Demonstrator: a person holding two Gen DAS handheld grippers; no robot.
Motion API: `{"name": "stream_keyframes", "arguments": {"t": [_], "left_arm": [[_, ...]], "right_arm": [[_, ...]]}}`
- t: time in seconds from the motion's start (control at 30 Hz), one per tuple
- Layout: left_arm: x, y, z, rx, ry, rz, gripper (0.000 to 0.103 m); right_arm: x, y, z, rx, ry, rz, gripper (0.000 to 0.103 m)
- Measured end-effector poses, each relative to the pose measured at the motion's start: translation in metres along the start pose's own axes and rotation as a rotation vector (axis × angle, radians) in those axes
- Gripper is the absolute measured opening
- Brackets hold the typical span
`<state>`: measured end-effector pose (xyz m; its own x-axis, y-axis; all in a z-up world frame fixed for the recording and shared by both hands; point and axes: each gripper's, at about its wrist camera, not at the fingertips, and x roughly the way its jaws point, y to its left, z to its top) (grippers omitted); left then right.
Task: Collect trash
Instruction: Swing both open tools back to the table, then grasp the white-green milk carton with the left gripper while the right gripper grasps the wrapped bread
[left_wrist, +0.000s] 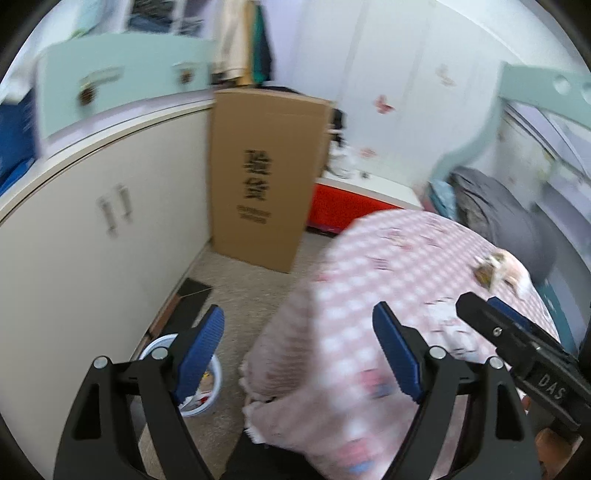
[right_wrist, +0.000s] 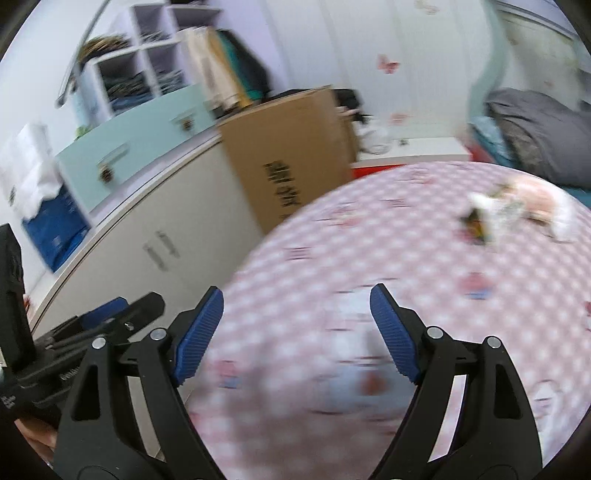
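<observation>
Crumpled trash (right_wrist: 517, 212) lies on the far side of the pink checked bedspread (right_wrist: 369, 251), well apart from both grippers. Left gripper (left_wrist: 297, 347) and right gripper (right_wrist: 295, 328): jaws spread, empty. The cardboard box (left_wrist: 258, 177) bearing blurred black characters stands beside the white cabinet (left_wrist: 92, 236); "DAS" is printed on the right gripper's body

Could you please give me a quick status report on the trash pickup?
Left gripper and right gripper open, empty. Trash loose on the bed, far side. Bin on the floor. Nothing in the way.
</observation>
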<state>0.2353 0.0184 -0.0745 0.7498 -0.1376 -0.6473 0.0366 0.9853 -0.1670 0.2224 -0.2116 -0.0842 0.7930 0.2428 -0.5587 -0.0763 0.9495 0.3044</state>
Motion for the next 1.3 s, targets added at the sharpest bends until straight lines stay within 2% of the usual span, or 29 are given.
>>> {"name": "stream_keyframes", "arguments": {"t": [0.2,0.33,0.53,0.67,0.8,0.87,0.9,1.0,1.03,1.07,1.1,1.13,1.3], "left_arm": [[0.036,-0.092,0.005,0.089,0.058,-0.155,0.081],[0.06,-0.153,0.006,0.135,0.079,-0.232,0.081],[0.104,-0.222,0.005,0.219,0.112,-0.294,0.081],[0.132,-0.253,0.008,0.237,0.121,-0.293,0.081],[0.156,-0.268,0.012,0.225,0.135,-0.323,0.08],[0.165,-0.271,0.015,0.197,0.158,-0.369,0.079],[0.169,-0.272,0.017,0.185,0.162,-0.38,0.076],[0.181,-0.278,0.019,0.177,0.197,-0.433,0.048],[0.187,-0.28,0.019,0.18,0.227,-0.457,0.026],[0.19,-0.28,0.02,0.179,0.243,-0.481,0.013],[0.191,-0.28,0.02,0.175,0.249,-0.493,0.007],[0.189,-0.278,0.021,0.172,0.233,-0.484,0.002],[0.161,-0.256,0.04,0.153,0.084,-0.365,0.002]], "right_arm": [[-0.023,-0.088,0.01,0.094,-0.04,-0.136,0.08],[-0.033,-0.142,0.02,0.141,-0.036,-0.239,0.082],[-0.029,-0.191,0.034,0.126,0.005,-0.353,0.082],[-0.022,-0.214,0.044,0.112,0.027,-0.39,0.082],[-0.014,-0.226,0.056,0.054,0.036,-0.414,0.082],[-0.006,-0.227,0.063,0.004,0.043,-0.428,0.083],[-0.002,-0.228,0.066,-0.016,0.045,-0.436,0.083],[0.012,-0.23,0.073,-0.069,0.062,-0.441,0.084],[0.016,-0.229,0.075,-0.084,0.069,-0.439,0.084],[0.024,-0.229,0.077,-0.105,0.081,-0.436,0.084],[0.027,-0.228,0.078,-0.119,0.088,-0.436,0.084],[0.033,-0.226,0.079,-0.138,0.099,-0.433,0.084],[0.058,-0.225,0.087,-0.148,0.141,-0.4,0.084]]}}
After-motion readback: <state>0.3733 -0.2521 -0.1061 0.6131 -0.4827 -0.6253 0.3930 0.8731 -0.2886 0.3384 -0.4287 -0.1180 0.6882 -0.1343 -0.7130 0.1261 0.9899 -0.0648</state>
